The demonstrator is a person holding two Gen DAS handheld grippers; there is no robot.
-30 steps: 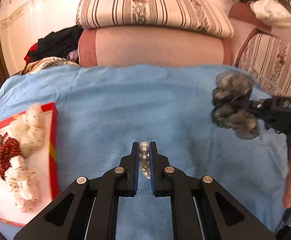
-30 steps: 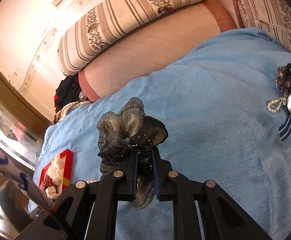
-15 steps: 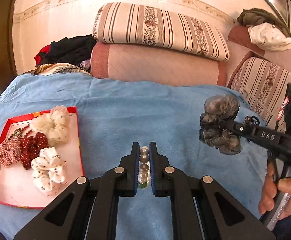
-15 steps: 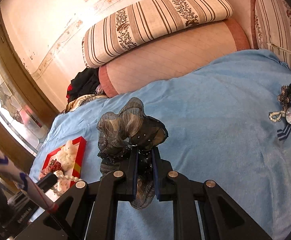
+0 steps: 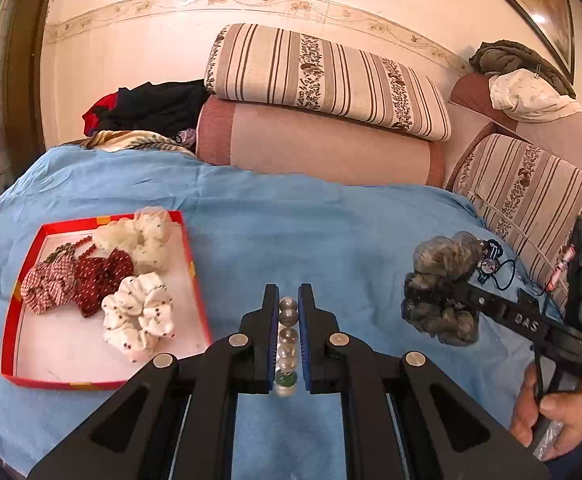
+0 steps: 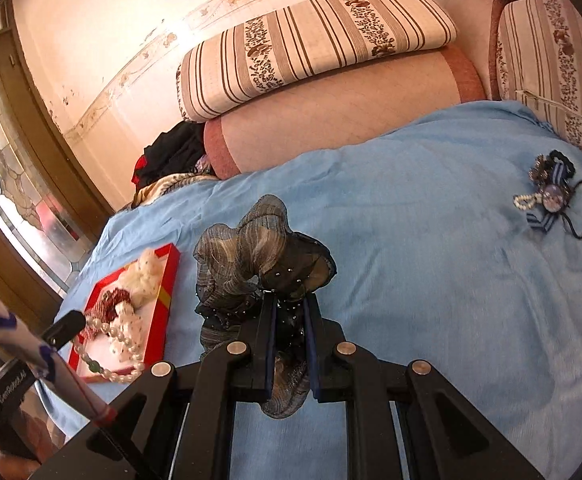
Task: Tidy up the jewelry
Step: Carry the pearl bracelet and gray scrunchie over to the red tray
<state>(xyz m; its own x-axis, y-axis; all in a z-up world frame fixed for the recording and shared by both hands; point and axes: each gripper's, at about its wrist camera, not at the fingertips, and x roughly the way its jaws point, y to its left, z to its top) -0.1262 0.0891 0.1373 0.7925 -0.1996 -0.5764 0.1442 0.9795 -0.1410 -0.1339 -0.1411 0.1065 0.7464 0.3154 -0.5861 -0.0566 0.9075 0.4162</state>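
A red tray [image 5: 103, 380] is seen on the blue bedspread [image 5: 311, 224] at the left, holding two cream scrunchies [image 5: 139, 316], a dark red scrunchie [image 5: 99, 274] and a checked one [image 5: 45, 286]. A pearl necklace [image 5: 287, 340] is clamped in the left tongs [image 5: 289, 300] just right of the tray. A grey scrunchie [image 6: 259, 240] is gripped by the closed right tongs [image 6: 289, 304]. Only in the right wrist view is a blue-ribboned hair tie [image 6: 551, 196] shown clearly, lying far right on the bedspread.
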